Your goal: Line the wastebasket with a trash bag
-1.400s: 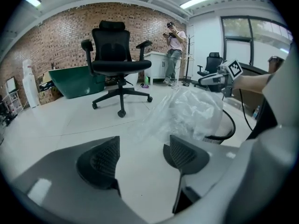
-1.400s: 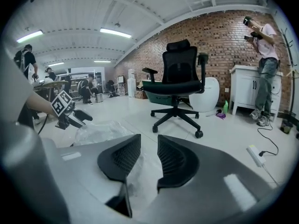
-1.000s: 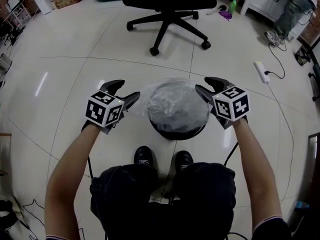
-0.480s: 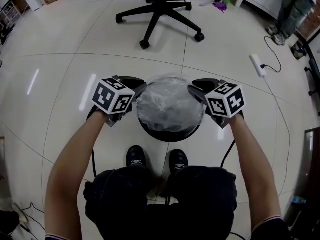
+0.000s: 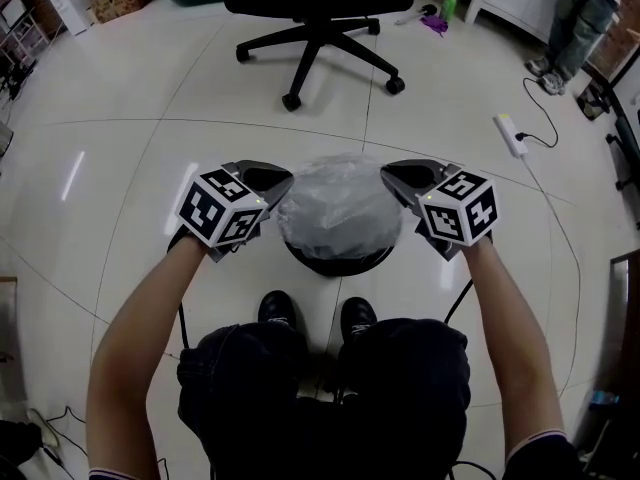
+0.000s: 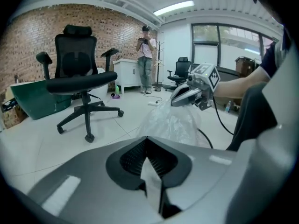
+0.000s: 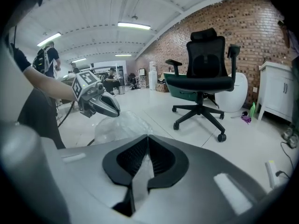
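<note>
A clear trash bag [image 5: 338, 208] billows over the round black mesh wastebasket [image 5: 335, 262] on the floor between my feet. My left gripper [image 5: 283, 180] is at the bag's left edge, shut on a strip of its film. My right gripper [image 5: 392, 173] is at the right edge, likewise shut on film. In the left gripper view a fold of film sits pinched in the left gripper [image 6: 148, 146], with the trash bag [image 6: 170, 122] and the right gripper [image 6: 180, 97] beyond. The right gripper view shows film in the right gripper [image 7: 148, 146] and the left gripper [image 7: 110, 108] opposite.
A black office chair [image 5: 320, 8] stands just beyond the basket. A power strip [image 5: 510, 133] with its cable lies at the right. My shoes [image 5: 285, 308] are close to the basket's near side. A person [image 6: 146, 55] stands by a white cabinet far back.
Both grippers' jaws were open beside the bag and have now shut on its edges. The left gripper has moved right, in toward the basket. The bag now bulges up over the opening.
</note>
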